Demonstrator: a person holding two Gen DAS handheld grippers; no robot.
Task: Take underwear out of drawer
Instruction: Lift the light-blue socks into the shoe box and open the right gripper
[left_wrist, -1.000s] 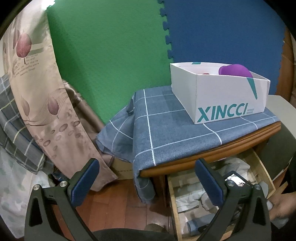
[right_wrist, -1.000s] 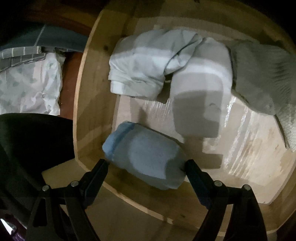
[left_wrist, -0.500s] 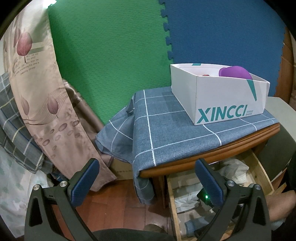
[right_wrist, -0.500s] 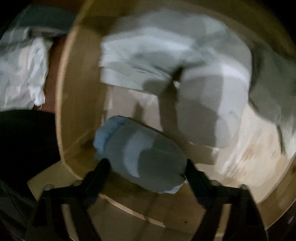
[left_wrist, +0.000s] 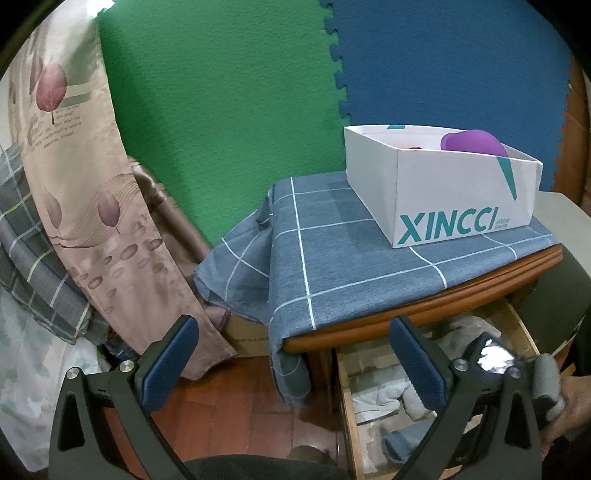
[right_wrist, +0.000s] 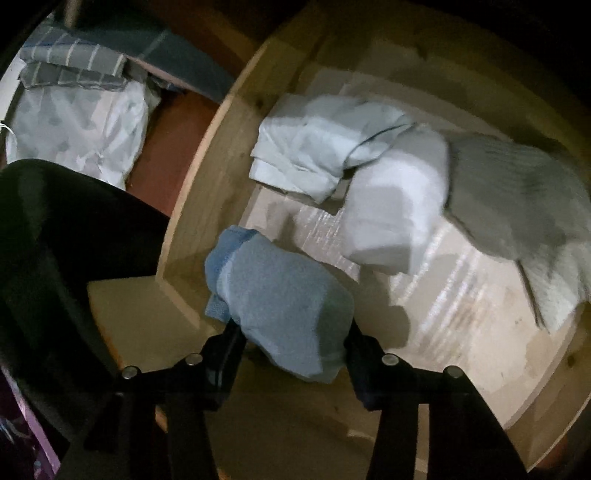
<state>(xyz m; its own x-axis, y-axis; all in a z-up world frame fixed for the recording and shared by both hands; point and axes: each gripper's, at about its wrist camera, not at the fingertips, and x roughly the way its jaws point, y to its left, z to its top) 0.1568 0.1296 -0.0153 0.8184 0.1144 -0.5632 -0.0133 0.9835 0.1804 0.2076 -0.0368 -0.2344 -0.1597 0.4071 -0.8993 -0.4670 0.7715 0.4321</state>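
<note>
A rolled blue underwear bundle (right_wrist: 280, 302) sits between the fingers of my right gripper (right_wrist: 295, 332). The jaws are closing and both pads press into its sides. It hangs just above the near corner of the open wooden drawer (right_wrist: 199, 206) and casts a shadow on the drawer floor. Further in lie a pale folded garment (right_wrist: 325, 151), a white one (right_wrist: 391, 214) and a grey one (right_wrist: 509, 192). My left gripper (left_wrist: 291, 332) is open and holds nothing, left of the drawer (left_wrist: 345, 398) and facing the table.
A white XINCCI box (left_wrist: 443, 206) holding a purple item (left_wrist: 472, 142) stands on the blue checked cloth (left_wrist: 351, 258) over the table. A patterned curtain (left_wrist: 85, 206) hangs at the left. A hand (left_wrist: 569, 406) holds the right gripper's grip. A dark seat (right_wrist: 55, 258) is beside the drawer.
My right gripper's fingers have come in from wide apart onto the blue bundle, and the bundle has risen off the drawer floor. The left gripper has stayed still.
</note>
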